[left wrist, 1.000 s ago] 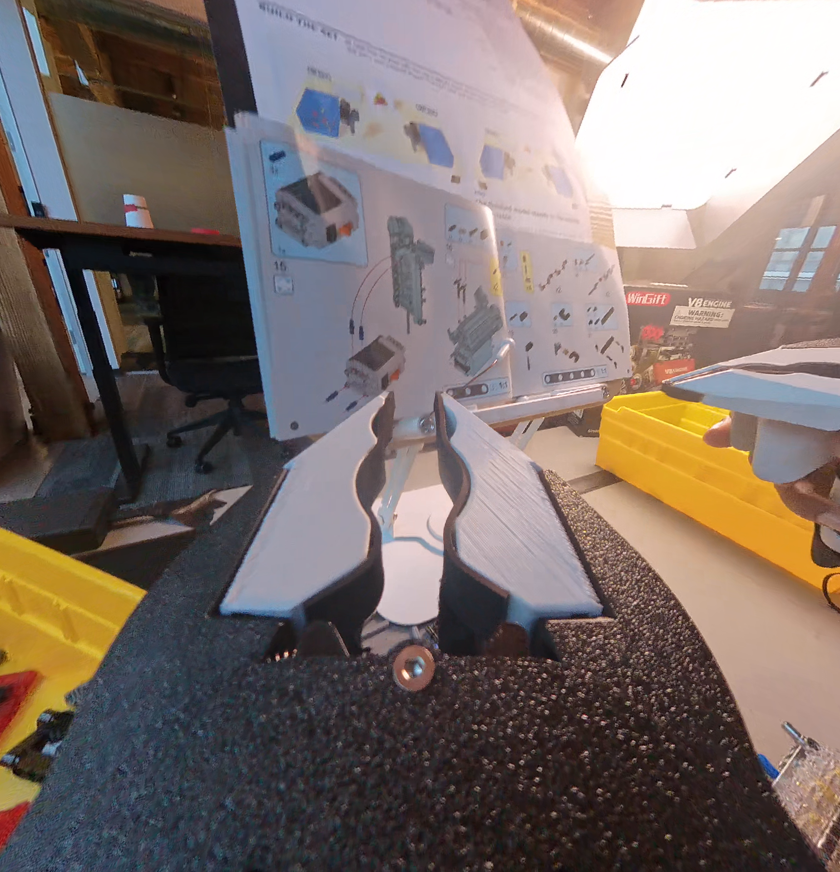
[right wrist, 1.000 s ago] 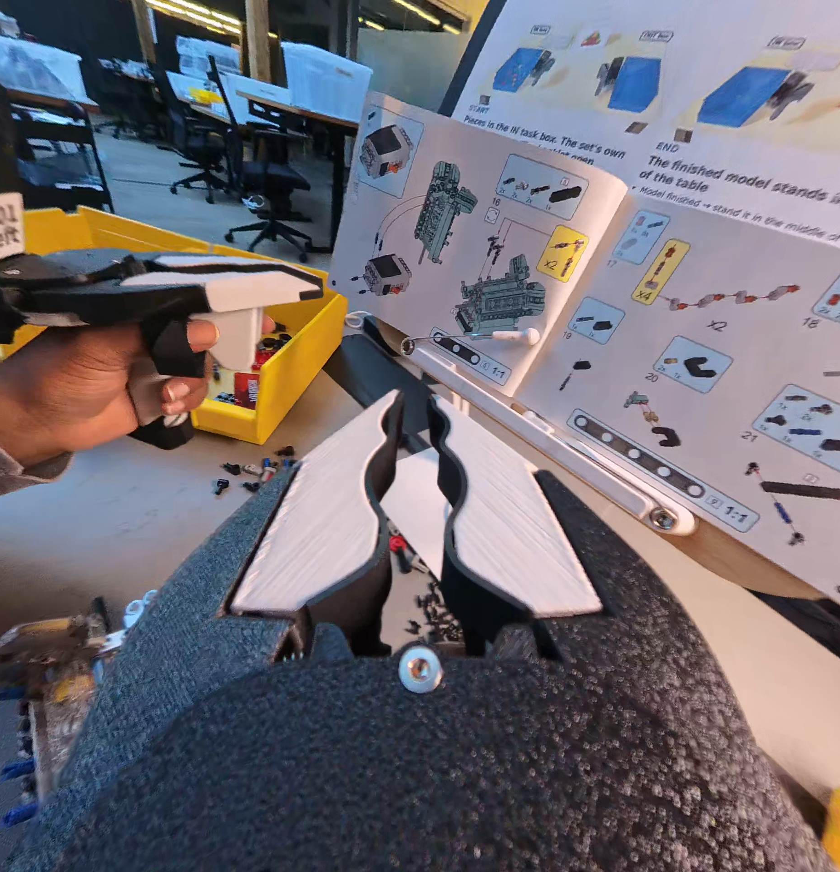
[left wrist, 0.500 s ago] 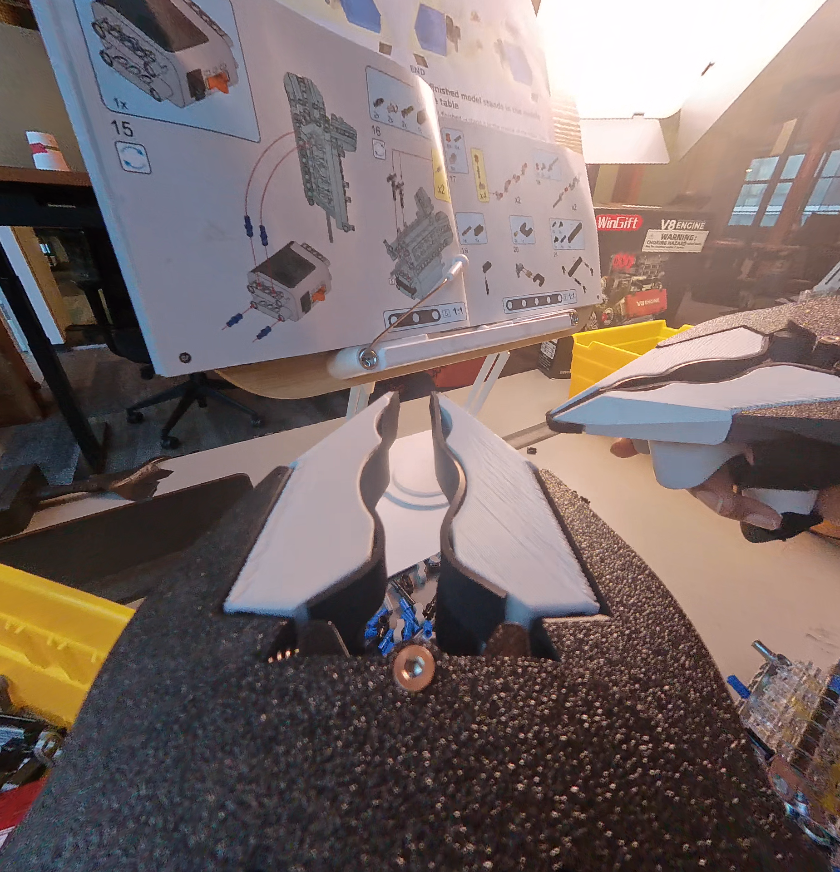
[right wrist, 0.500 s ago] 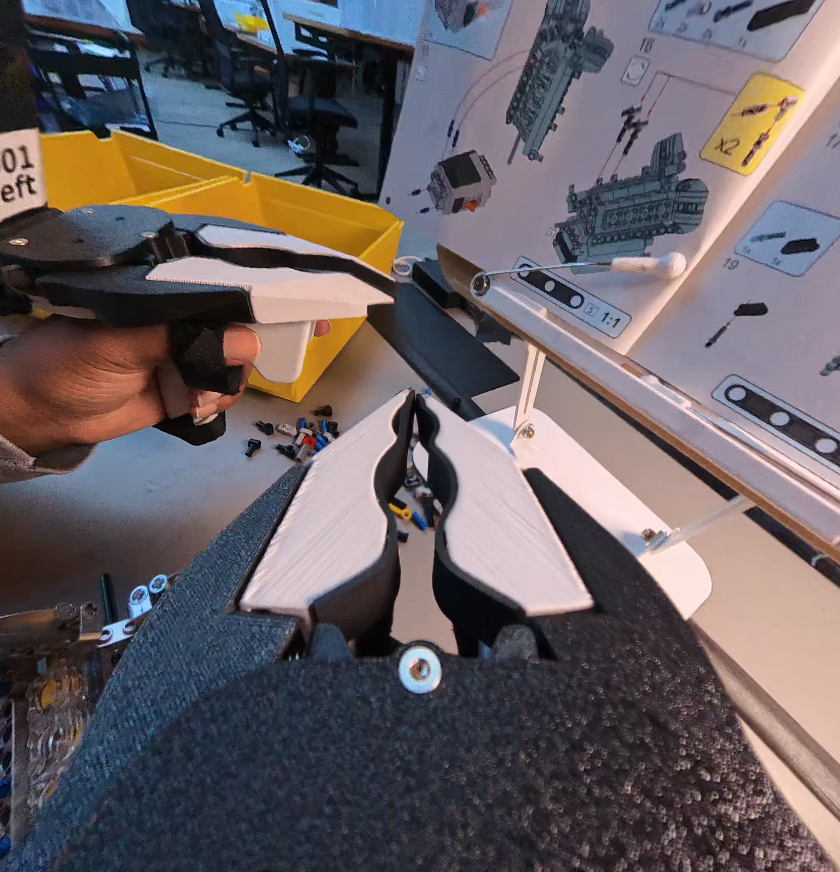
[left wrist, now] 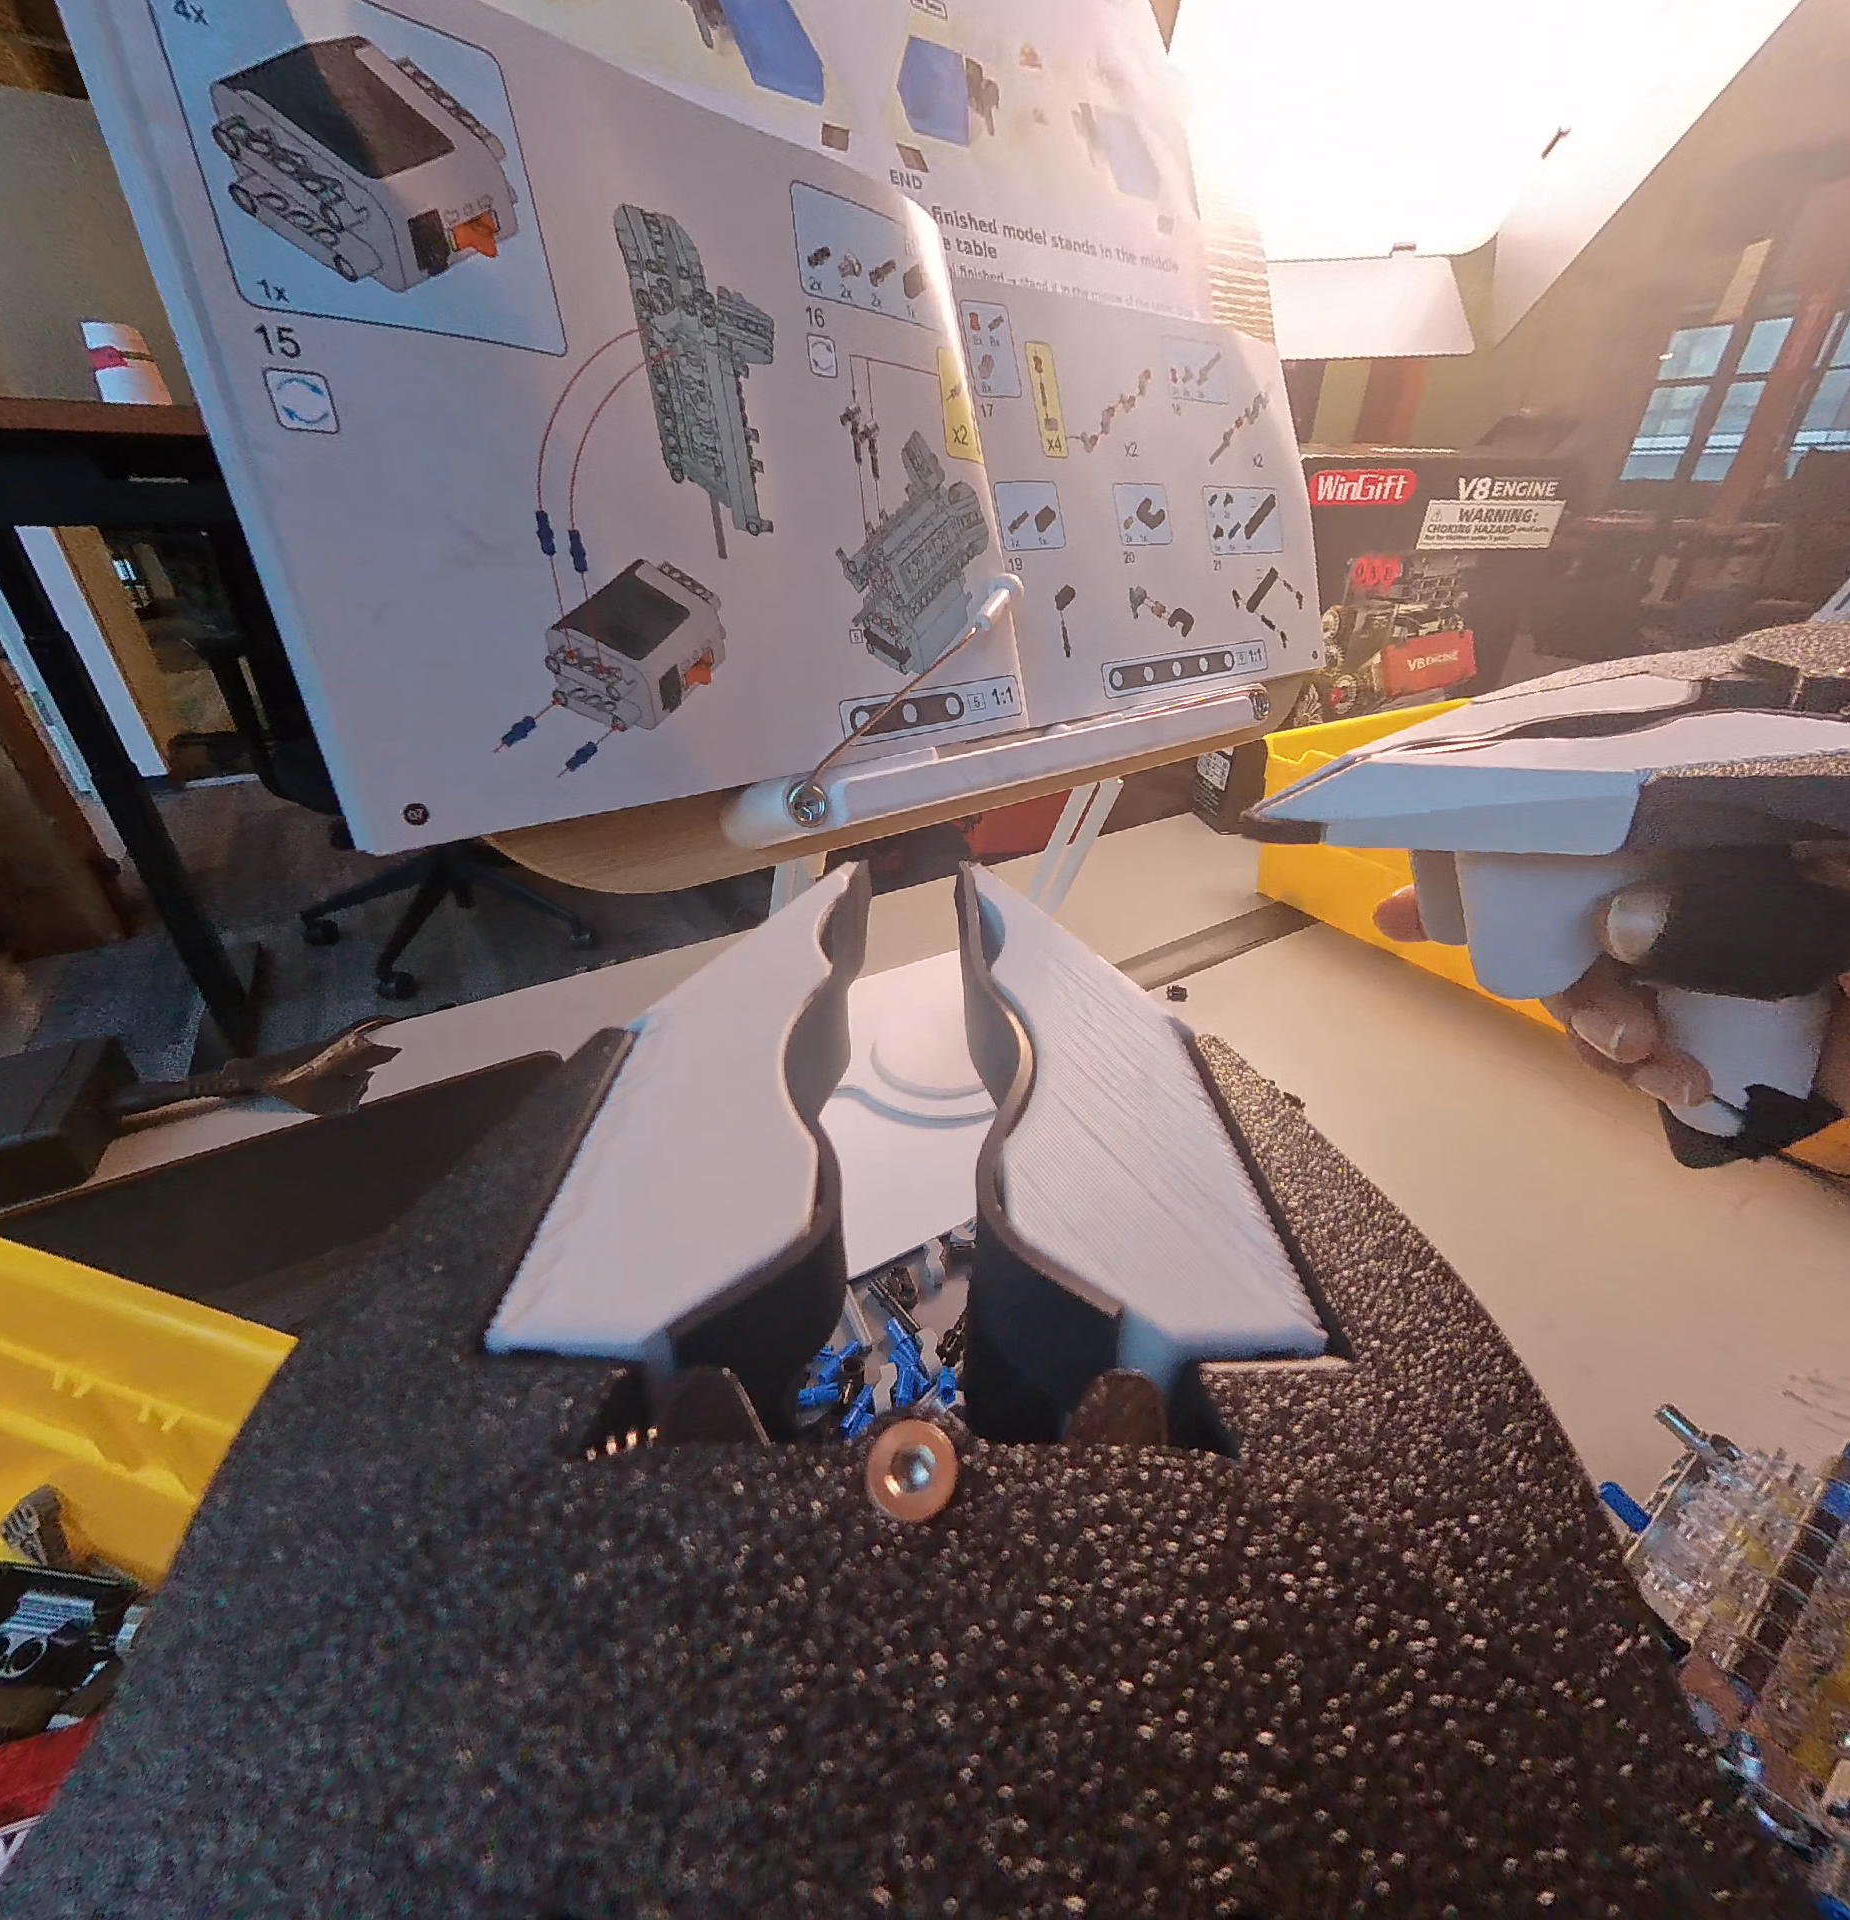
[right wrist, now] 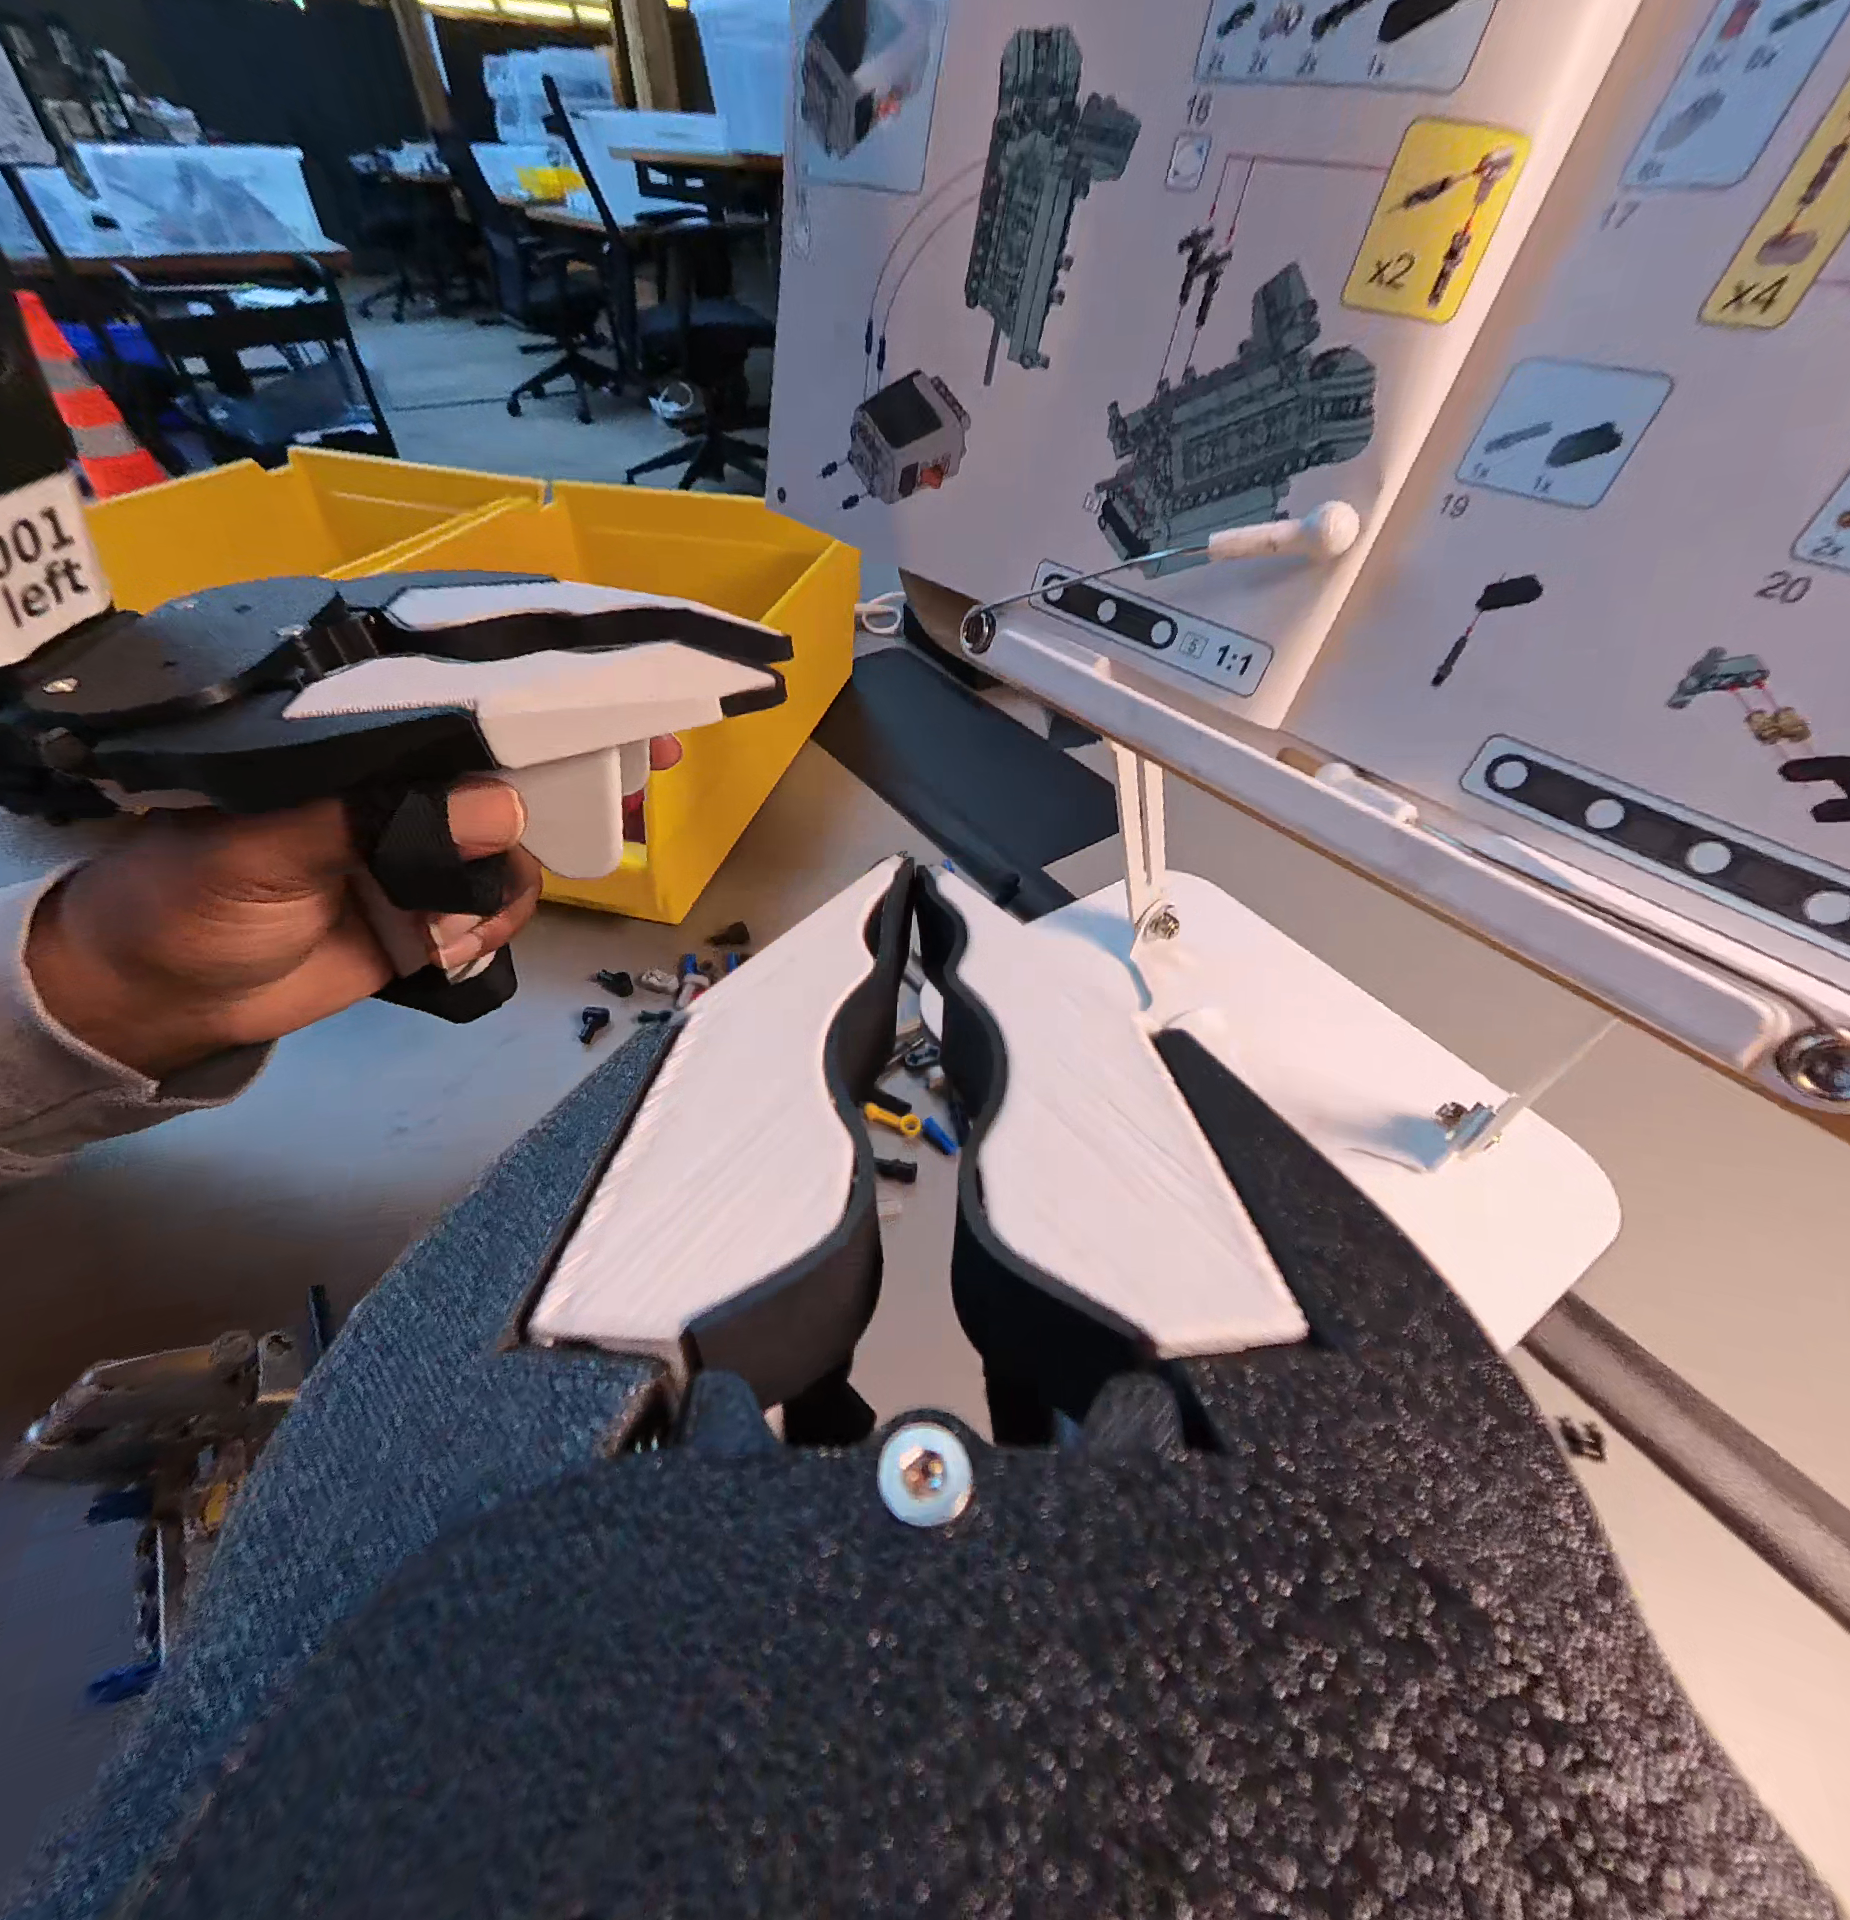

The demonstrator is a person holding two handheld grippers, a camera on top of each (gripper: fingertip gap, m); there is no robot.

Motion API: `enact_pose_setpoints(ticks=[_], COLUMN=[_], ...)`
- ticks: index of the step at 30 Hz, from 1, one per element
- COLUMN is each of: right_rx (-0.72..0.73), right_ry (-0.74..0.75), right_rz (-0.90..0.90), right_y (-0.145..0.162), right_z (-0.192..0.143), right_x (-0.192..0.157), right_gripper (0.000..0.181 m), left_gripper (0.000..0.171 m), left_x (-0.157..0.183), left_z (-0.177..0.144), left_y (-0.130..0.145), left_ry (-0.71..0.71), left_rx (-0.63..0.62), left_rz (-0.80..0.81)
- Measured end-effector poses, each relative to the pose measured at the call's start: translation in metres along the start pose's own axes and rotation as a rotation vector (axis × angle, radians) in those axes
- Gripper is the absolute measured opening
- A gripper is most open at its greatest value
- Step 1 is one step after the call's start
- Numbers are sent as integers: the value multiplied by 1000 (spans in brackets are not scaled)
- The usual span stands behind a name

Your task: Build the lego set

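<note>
We held the left gripper point(left wrist: 905, 883), jaws slightly parted and empty, and the right gripper point(right wrist: 913, 871), jaws nearly closed and empty, over loose pins point(right wrist: 905, 1127) before the booklet stand point(right wrist: 1347, 1049) on the worktop point(right wrist: 329, 1164).

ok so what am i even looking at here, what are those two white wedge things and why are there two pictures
The white wedges are the fingers of hand-held grippers; a person holds one in each hand. Each picture comes from a camera on one gripper, looking forward along its fingers.

In the left wrist view, the left gripper has a small gap at its tips and holds nothing; the right gripper shows at the side. In the right wrist view, the right gripper's own tips nearly touch, with nothing between them.

Ahead stands an instruction booklet on a white stand. On the table lie small loose building parts, yellow bins, and a partly built model.
</note>
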State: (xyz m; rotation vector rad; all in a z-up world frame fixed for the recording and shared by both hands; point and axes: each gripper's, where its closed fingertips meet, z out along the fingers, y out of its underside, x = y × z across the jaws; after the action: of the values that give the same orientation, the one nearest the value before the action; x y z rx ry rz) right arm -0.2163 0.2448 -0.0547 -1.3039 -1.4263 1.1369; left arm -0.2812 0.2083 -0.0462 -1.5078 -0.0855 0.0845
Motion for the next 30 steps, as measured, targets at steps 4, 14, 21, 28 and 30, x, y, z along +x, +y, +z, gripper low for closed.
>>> enact_pose_setpoints(ticks=[4, 14, 21, 28, 30], right_rx=[47, 96, 204, 244, 237], right_ry=[-6, -123, 29, 197, 196], right_rz=[-23, -40, -67, -166, -149], right_y=[-3, -19, -29, -35, -33], right_z=[0, 1, -12, -21, -19], right_x=[-5, -34, -3, 17, 17], right_gripper=[1, 60, 24, 40, 47], left_gripper=[15, 15, 15, 15, 15], left_x=[2, 5, 7, 5, 5], left_z=[1, 3, 2, 2, 2], left_y=[1, 8, 6, 6, 5], left_ry=[1, 12, 13, 5, 4], left_rx=[-3, -24, -20, -14, -13], left_rz=[15, 13, 18, 25, 25])
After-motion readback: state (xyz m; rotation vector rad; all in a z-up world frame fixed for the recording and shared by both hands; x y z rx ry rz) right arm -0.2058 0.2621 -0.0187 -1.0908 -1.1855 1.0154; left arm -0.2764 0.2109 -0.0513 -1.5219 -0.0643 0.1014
